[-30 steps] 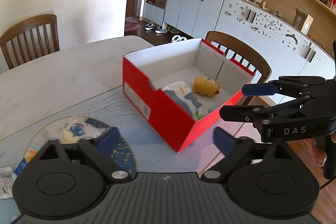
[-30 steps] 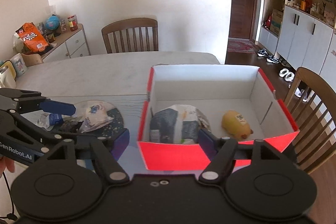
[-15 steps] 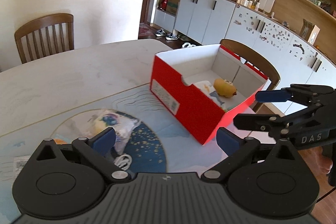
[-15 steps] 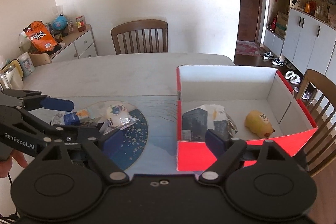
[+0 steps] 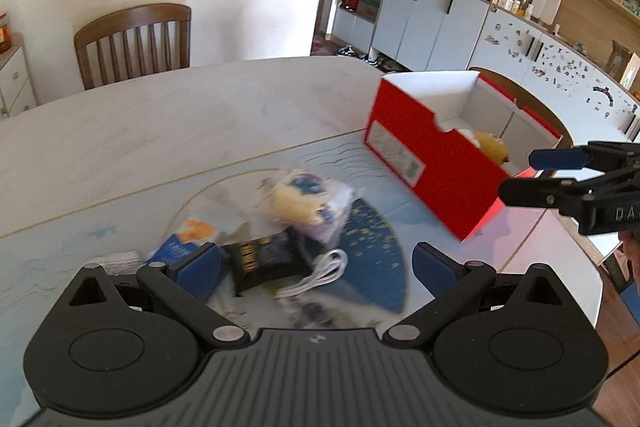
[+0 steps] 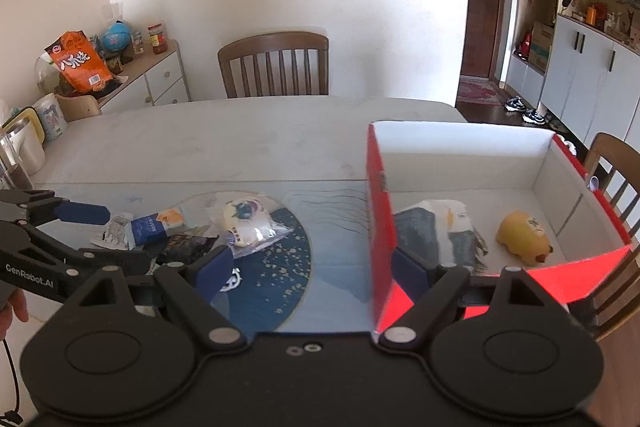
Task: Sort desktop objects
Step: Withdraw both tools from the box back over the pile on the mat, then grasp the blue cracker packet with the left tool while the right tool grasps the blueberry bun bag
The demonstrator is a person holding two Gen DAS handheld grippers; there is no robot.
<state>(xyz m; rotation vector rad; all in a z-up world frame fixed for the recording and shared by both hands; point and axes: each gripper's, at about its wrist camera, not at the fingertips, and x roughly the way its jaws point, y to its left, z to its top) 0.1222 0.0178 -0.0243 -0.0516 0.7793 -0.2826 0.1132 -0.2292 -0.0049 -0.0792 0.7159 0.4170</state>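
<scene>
Tabletop (image 6: 248,139) is pale marble with a blue mat on the near part. Red box (image 6: 382,227) sits at the right edge of the mat, open top, already holding a dark-and-white packet (image 6: 436,231) and a yellow plush toy (image 6: 520,237).

Loose pile still to sort lies on the mat left of the box: a bagged round snack (image 5: 308,203), a black packet (image 5: 266,261) just in front of it, a white coiled cable (image 5: 320,275) touching the black packet's right end, and a blue-and-orange sachet (image 6: 154,225) further left.

Left tool (image 5: 316,265) hangs over the pile, jaws wide, nothing between the pads; the black packet and cable sit right in its line. Right tool (image 6: 312,269) hovers near the box's left wall, jaws wide and empty.

Step looks like the left tool going for the next item, likely the black packet. To do it well: drop straight down with the pads either side of the packet's short width, keep the cable loop out of the jaws so it doesn't drag along, close only once the pads are low on the packet. Bagged snack is slippery film, so avoid nudging it. Left view is blurred, exact contact can't be told.
</scene>
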